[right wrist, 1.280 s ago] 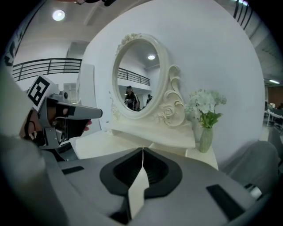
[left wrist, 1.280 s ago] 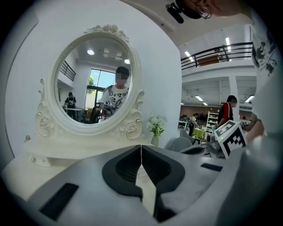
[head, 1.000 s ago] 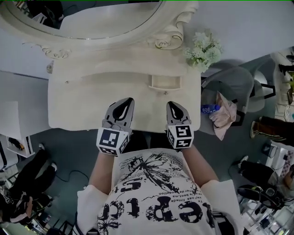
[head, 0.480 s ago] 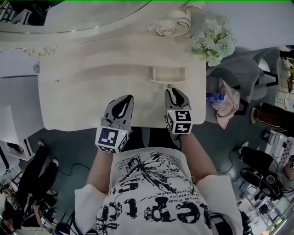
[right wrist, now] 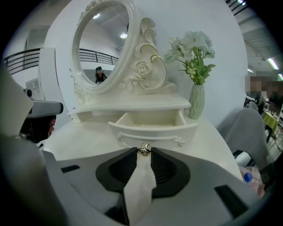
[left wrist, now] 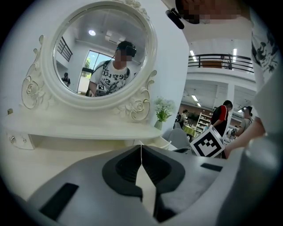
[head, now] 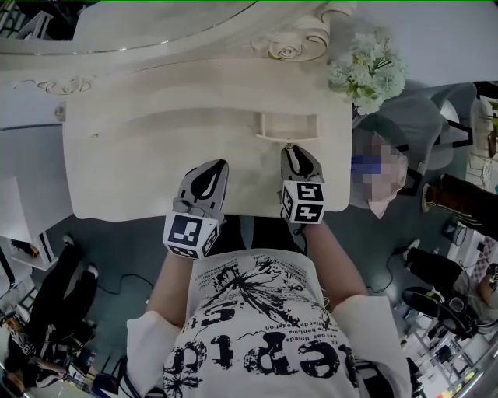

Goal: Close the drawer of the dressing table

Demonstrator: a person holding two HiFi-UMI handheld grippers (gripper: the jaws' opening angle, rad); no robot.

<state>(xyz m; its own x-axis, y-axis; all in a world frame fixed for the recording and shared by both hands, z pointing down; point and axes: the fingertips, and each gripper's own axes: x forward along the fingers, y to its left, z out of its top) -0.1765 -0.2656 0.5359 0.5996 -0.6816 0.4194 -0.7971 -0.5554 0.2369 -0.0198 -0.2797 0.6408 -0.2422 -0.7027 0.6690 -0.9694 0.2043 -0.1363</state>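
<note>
The cream dressing table (head: 140,155) has a small drawer (head: 288,126) standing open under its shelf, right of centre. In the right gripper view the drawer (right wrist: 152,126) shows an empty inside and a metal knob (right wrist: 144,149) on its front. My right gripper (head: 289,149) reaches that front, and its tips (right wrist: 144,152) sit on either side of the knob, shut on it. My left gripper (head: 220,165) hovers over the tabletop to the left, apart from the drawer. Its jaws meet in the left gripper view, so this gripper (left wrist: 141,146) is shut on nothing.
An oval mirror (head: 156,23) in a carved frame stands at the back of the table. A vase of white flowers (head: 367,68) stands at the back right corner, close to the drawer. A grey chair (head: 405,132) stands to the right of the table.
My right gripper has moved forward across the tabletop until its tips reached the drawer knob. The left gripper has hardly moved. The drawer stays open.
</note>
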